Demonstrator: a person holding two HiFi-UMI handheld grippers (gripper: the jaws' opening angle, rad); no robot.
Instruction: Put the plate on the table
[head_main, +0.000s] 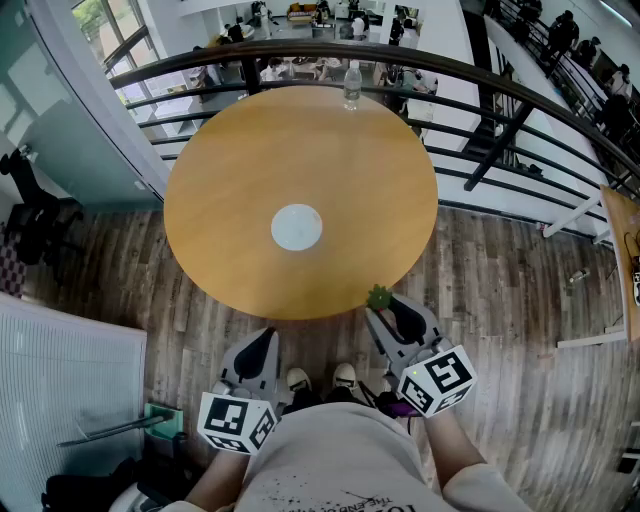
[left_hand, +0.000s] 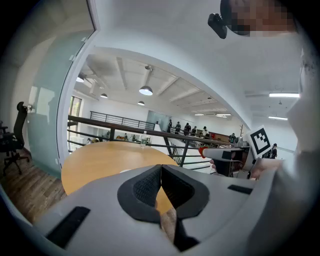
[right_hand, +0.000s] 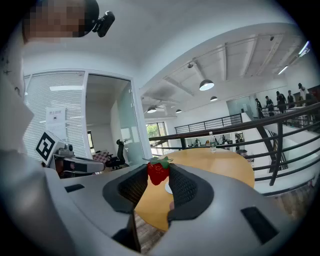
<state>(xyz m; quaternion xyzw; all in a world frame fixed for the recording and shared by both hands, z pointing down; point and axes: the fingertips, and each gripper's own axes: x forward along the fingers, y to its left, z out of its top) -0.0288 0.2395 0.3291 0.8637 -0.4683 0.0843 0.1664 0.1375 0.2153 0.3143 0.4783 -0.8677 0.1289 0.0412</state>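
A small white plate (head_main: 297, 226) lies at the centre of the round wooden table (head_main: 230, 160). My right gripper (head_main: 385, 308) hovers at the table's near edge, shut on a red strawberry (right_hand: 158, 171) whose green leaves (head_main: 379, 296) show in the head view. A sliver of the plate (right_hand: 168, 188) appears between the right jaws, beyond the berry. Lower and left of it, my left gripper (head_main: 262, 342) is held off the table over the floor, jaws shut with nothing between them (left_hand: 160, 168). Both point roughly level toward the table.
A clear water bottle (head_main: 352, 85) stands at the table's far edge, against a dark curved railing (head_main: 480, 80). Wood plank floor (head_main: 500, 300) surrounds the table. An office chair (head_main: 35, 215) sits at the left, and a glass wall (left_hand: 50, 100) stands left of the table.
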